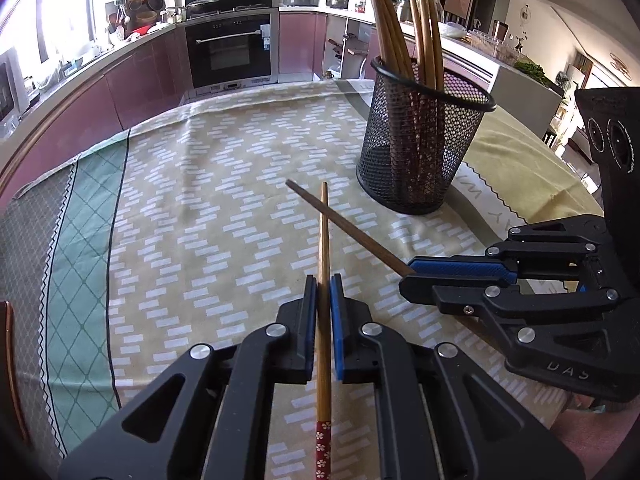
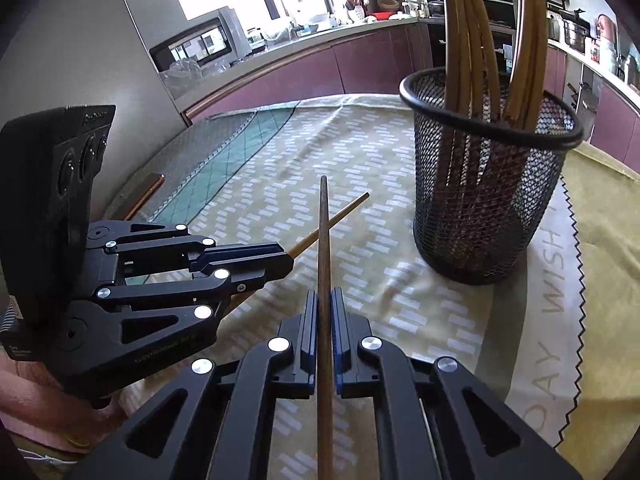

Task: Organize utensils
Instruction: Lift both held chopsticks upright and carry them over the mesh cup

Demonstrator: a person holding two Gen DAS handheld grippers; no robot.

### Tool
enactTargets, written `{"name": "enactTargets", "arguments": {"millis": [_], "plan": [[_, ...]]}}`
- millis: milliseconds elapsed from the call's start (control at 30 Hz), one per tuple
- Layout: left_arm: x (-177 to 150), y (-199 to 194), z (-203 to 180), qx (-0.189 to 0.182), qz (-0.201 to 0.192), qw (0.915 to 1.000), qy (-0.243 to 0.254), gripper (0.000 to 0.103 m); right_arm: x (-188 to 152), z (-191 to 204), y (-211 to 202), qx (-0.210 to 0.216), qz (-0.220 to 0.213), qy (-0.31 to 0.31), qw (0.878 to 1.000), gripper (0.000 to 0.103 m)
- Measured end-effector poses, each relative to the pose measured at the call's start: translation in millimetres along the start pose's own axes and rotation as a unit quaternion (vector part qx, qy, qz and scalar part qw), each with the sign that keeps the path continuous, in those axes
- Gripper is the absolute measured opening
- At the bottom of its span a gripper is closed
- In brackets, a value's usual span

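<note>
A kitchen table covered by a patterned tablecloth is seen from two cameras, each looking along its own gripper.

In the left wrist view, the left gripper is closed tightly on a light brown chopstick, which is pinched between the blue pads. The chopstick runs forward between the fingers, its narrow tip held above the cloth, and its near end is wrapped in a red band with small flowers.

The right gripper is likewise closed, clamped on a darker brown chopstick that points forward and away in the right wrist view. In the left wrist view this gripper is seen entering from the right, with its dark chopstick reaching diagonally up and to the left.

The two chopsticks are crossed in front of the grippers, near their tips; whether they are touching at the crossing cannot be told. Both are held off the table.

A black mesh holder is stood upright on the cloth, beyond the crossed tips and to their right. Several more chopsticks are stood inside it, leaning against its rim, their tops fanned outward.

Kitchen counters and a built-in oven are seen past the far edge of the table
</note>
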State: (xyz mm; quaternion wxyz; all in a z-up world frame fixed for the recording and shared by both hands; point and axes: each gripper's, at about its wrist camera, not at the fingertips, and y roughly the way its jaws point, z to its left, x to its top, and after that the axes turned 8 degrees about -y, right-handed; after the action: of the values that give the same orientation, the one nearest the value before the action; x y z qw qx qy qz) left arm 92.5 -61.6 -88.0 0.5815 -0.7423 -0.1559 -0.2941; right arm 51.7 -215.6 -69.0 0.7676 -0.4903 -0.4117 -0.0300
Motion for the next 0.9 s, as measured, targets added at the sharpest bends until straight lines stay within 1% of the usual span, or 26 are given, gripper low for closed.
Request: {"name": "enactTargets", "arguments": {"millis": [433, 600, 900], "plan": [[8, -34, -2, -0.012, -0.039, 0.9992, -0.003, 0.008, 4, -1, -36, 0.015, -0.058, 0.004, 0.998, 0.006], [13, -50, -1, -0.030, -0.056, 0.9979, -0.008, 0.007, 5, -1, -46, 0.018, -0.075, 0.005, 0.997, 0.006], [21, -68, 2, -0.064, -0.071, 0.9951, -0.024, 0.007, 7, -6, -66, 0.026, -0.106, 0.014, 0.994, 0.006]]}}
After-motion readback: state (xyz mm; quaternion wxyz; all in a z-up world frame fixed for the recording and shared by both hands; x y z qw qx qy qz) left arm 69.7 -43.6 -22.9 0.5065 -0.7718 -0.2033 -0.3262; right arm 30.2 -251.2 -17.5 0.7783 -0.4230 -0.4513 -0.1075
